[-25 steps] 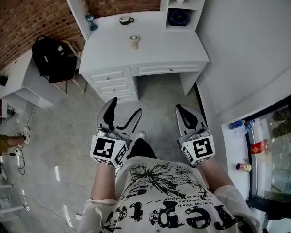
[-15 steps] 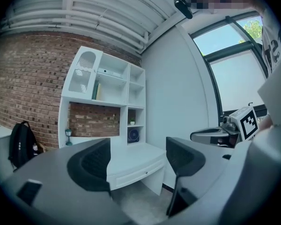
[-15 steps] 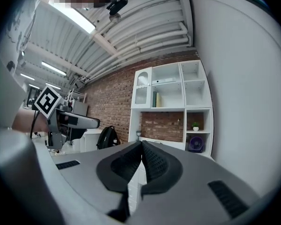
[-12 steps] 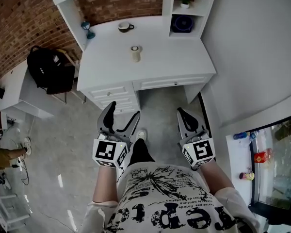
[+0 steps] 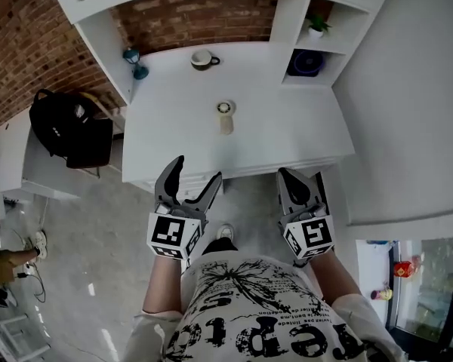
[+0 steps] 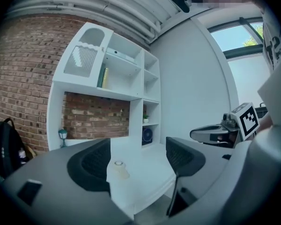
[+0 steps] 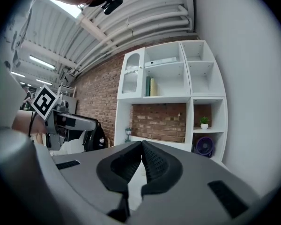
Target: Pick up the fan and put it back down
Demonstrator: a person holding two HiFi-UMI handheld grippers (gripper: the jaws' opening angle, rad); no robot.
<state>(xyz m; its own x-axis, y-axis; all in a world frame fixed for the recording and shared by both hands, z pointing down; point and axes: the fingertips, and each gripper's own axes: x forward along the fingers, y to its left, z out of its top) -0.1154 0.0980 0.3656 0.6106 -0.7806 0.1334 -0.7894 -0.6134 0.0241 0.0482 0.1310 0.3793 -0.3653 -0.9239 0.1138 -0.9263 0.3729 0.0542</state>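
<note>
The fan [image 5: 306, 62] is small and dark blue-purple, standing in the lower cubby of the white shelf at the desk's back right; it also shows as the fan [image 6: 147, 135] and the fan [image 7: 204, 146]. My left gripper [image 5: 198, 169] hangs open over the desk's front edge, with nothing between its jaws [image 6: 138, 158]. My right gripper [image 5: 300, 179] is beside it at the same edge, its jaws shut and empty [image 7: 141, 146]. Both are well short of the fan.
On the white desk [image 5: 287, 138] stand a small beige cylinder [image 5: 226, 116], a cup [image 5: 203, 59] and a little blue lamp [image 5: 136, 61]. A potted plant [image 5: 315, 27] sits in the cubby above the fan. A black backpack [image 5: 64, 127] rests on a chair at the left.
The person has stepped up to the desk: both grippers now reach its front edge instead of hanging over the floor. The jaws stand as before.
</note>
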